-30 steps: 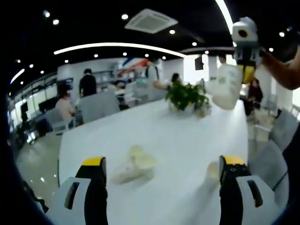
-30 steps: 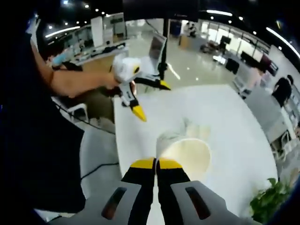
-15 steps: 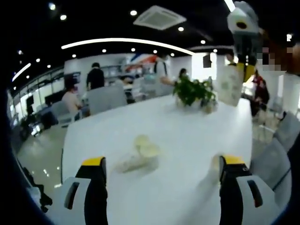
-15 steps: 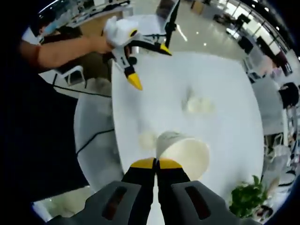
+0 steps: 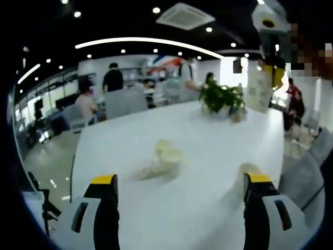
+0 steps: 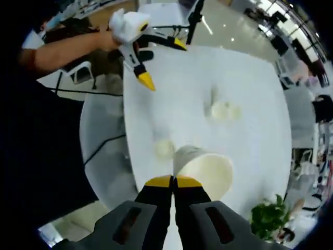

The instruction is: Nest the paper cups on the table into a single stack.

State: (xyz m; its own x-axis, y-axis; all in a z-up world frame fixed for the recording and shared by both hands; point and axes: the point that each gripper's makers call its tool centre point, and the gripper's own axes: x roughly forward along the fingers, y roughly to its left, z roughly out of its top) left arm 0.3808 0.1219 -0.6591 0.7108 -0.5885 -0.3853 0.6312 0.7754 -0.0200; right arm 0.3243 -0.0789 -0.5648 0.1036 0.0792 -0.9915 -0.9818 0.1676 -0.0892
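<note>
Overhead, we are looking down the right gripper view at the white table [image 6: 250, 114], which is stretching across an open office, with a potted plant [image 6: 268, 219] standing near its far end. We are holding the right gripper [image 6: 174, 182] high above it, its yellow-tipped jaws clenched on the rim of a paper cup [image 6: 205, 169], whose open mouth is facing away from the lens. The left gripper [image 6: 156, 54] is hovering over the table's near edge, its jaws spread wide and grasping nothing. A pair of nested cups [image 6: 222, 110] is lying on its side near the middle of the table, and a single cup [image 6: 163, 148] is sitting closer to the edge. In the left gripper view, we are seeing the nested cups [image 5: 160, 161] between the parted jaws, the single cup [image 5: 247, 171] just beside the right jaw, and the plant [image 5: 222, 99] beyond.
</note>
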